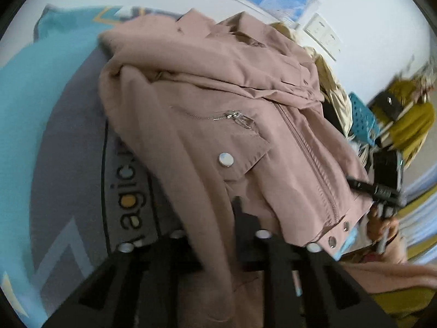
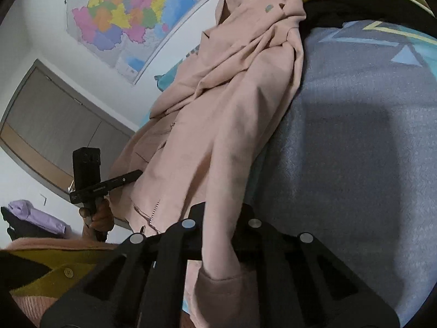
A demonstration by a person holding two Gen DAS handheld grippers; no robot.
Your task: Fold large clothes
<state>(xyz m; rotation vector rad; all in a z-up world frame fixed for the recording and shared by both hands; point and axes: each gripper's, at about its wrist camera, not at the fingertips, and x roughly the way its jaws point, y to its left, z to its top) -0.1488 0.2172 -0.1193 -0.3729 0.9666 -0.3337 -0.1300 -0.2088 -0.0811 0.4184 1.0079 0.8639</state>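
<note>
A dusty-pink jacket [image 1: 207, 104] with zips and silver snaps lies on a grey and teal mat [image 1: 68, 142], collar at the far end. My left gripper [image 1: 218, 227] is shut on a sleeve of the jacket, which runs between its fingers toward the camera. The right wrist view shows the jacket [image 2: 232, 104] stretched up from the mat [image 2: 355, 150]. My right gripper [image 2: 221, 218] is shut on the other sleeve, whose cuff hangs behind the fingers. Each view shows the other gripper held in a hand at the side: the right gripper [image 1: 382, 191] and the left gripper [image 2: 92, 180].
A heap of yellow and black clothes [image 1: 333, 101] and a teal perforated basket [image 1: 363, 120] lie past the jacket on the right. A map [image 2: 123, 13] hangs on the wall. A purple garment [image 2: 35, 216] lies at the left. A grey door [image 2: 54, 125] is behind.
</note>
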